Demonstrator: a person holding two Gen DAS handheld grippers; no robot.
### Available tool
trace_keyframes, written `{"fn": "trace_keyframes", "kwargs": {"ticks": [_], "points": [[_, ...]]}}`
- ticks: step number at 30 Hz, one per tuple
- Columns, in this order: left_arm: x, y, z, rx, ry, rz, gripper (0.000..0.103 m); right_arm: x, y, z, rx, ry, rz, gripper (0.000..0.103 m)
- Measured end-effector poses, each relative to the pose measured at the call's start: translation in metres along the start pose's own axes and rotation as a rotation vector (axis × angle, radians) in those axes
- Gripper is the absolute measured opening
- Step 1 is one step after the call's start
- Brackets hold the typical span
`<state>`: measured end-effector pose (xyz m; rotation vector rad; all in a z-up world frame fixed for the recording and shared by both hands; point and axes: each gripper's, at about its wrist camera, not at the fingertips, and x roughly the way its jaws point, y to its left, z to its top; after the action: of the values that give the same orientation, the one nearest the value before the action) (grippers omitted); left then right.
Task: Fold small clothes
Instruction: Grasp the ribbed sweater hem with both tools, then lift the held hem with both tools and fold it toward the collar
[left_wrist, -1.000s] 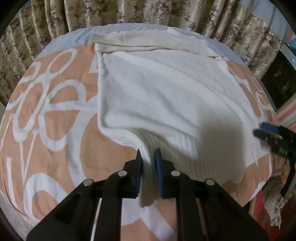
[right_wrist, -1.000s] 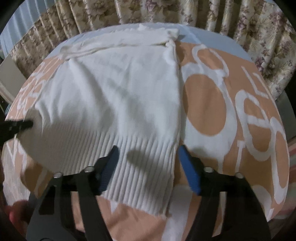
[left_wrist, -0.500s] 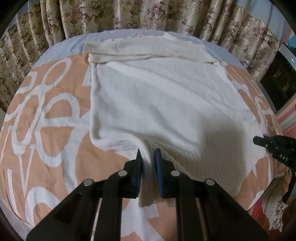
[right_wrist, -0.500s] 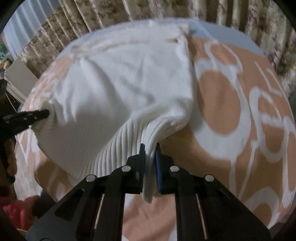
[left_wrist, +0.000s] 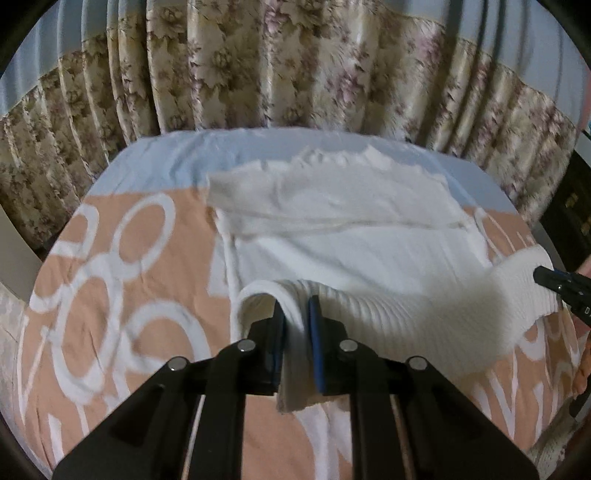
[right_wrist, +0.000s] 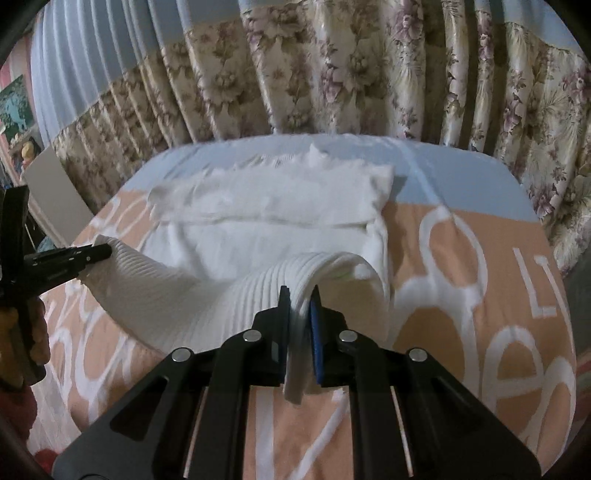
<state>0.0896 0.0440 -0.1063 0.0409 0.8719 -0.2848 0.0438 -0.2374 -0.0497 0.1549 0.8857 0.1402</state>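
The left tool (left_wrist: 297, 314) and right tool (right_wrist: 300, 302) each clench a near ribbed-hem corner of the white sweater (left_wrist: 351, 243), raised off the orange-and-white bedspread (left_wrist: 110, 295). Floral curtains (left_wrist: 295, 66) hang beyond. Only the right view shows a picture (right_wrist: 14, 99) far left.

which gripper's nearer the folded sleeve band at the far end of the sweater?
About level. Left gripper and right gripper both clamp the ribbed hem at the near end, opposite corners, each short of the folded band.
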Motion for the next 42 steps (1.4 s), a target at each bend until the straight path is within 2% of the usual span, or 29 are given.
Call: {"fn": "trace_keyframes", "kwargs": {"ticks": [6, 10, 16, 19, 22, 27, 30, 33, 34, 35, 37, 39, 40, 42], "points": [[0.003, 0.014, 0.034, -0.036, -0.049, -0.025, 0.013, 0.013, -0.011, 0.028, 0.035, -0.054, 0.011, 0.011], [0.012, 0.023, 0.052, -0.034, -0.063, -0.045, 0.013, 0.028, -0.017, 0.045, 0.016, -0.055, 0.01, 0.011], [0.035, 0.034, 0.093, -0.037, -0.06, -0.06, 0.013, 0.068, -0.027, 0.089, 0.013, -0.046, 0.041, 0.011], [0.056, 0.037, 0.114, -0.013, -0.068, -0.033, 0.013, 0.095, -0.037, 0.103, 0.037, -0.031, 0.047, 0.011], [0.093, 0.045, 0.128, -0.023, -0.005, -0.047, 0.013, 0.124, -0.049, 0.112, 0.057, -0.012, 0.05, 0.011], [0.133, 0.04, 0.133, 0.028, 0.028, 0.003, 0.013, 0.17, -0.065, 0.121, 0.075, 0.045, 0.034, 0.011], [0.153, 0.038, 0.125, 0.046, 0.072, 0.041, 0.013, 0.19, -0.068, 0.113, 0.067, 0.09, 0.009, 0.011], [0.157, 0.035, 0.113, 0.076, 0.074, 0.072, 0.018, 0.194, -0.066, 0.104, 0.034, 0.101, -0.005, 0.011], [0.156, 0.035, 0.111, 0.078, 0.071, 0.072, 0.022, 0.192, -0.067, 0.105, 0.033, 0.1, -0.004, 0.014], [0.156, 0.036, 0.112, 0.075, 0.073, 0.074, 0.033, 0.189, -0.068, 0.106, 0.041, 0.099, 0.009, 0.015], [0.152, 0.039, 0.113, 0.047, 0.08, 0.065, 0.045, 0.18, -0.069, 0.109, 0.053, 0.083, 0.04, 0.029], [0.142, 0.039, 0.114, 0.02, 0.079, 0.043, 0.046, 0.163, -0.068, 0.11, 0.047, 0.05, 0.041, 0.046], [0.137, 0.038, 0.113, 0.019, 0.074, 0.043, 0.051, 0.158, -0.067, 0.11, 0.047, 0.039, 0.036, 0.048], [0.128, 0.034, 0.11, 0.027, 0.06, 0.036, 0.053, 0.151, -0.066, 0.105, 0.057, 0.047, 0.046, 0.048]]}}
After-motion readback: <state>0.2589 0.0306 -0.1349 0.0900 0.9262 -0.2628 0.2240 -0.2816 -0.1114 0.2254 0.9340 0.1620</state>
